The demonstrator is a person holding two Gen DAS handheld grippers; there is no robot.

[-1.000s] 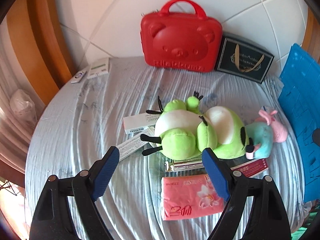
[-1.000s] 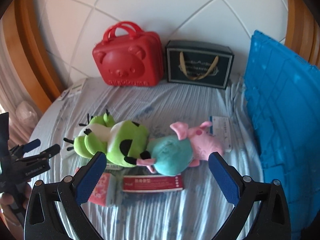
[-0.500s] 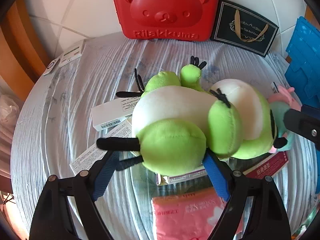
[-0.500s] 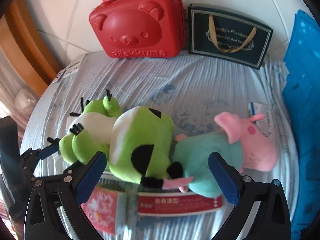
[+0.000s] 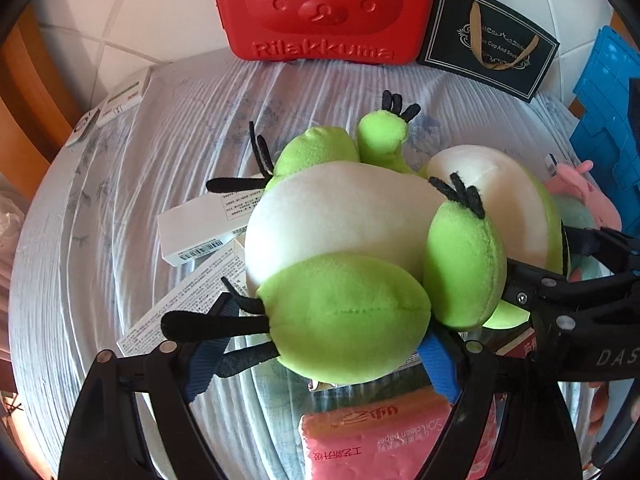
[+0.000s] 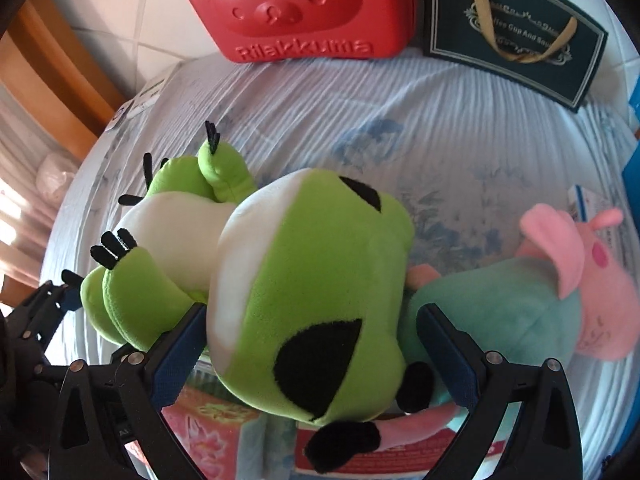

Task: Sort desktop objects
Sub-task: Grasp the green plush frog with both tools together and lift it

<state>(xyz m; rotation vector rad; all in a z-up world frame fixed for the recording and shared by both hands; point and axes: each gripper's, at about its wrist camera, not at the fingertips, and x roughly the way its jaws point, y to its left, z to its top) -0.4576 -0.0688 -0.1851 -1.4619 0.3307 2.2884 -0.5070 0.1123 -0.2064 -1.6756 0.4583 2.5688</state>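
Observation:
A green and white frog plush [image 5: 344, 232] lies on its side on the pale blue cloth [image 5: 160, 152]. My left gripper [image 5: 324, 356] is open and straddles its green rear foot, with the blue pads [image 5: 438, 364] on either side and the left one clear of the foot. Also open, my right gripper [image 6: 314, 354] straddles the frog's head [image 6: 312, 288], its pads [image 6: 180, 352] close beside it. Against the frog's head lies a pink pig plush [image 6: 520, 312] in a teal dress. Each gripper shows at the edge of the other's view.
A red bear-face case [image 5: 320, 8] and a dark gift bag [image 5: 488, 40] stand at the back. At the right is a blue crate [image 5: 608, 120]. White boxes [image 5: 196, 228], a pink tissue pack [image 5: 380, 440] and a red box [image 6: 400, 456] lie under and around the frog.
Both grippers have come down over the frog plush. The right one shifted left from the pig to the frog's head. Jaw widths look the same.

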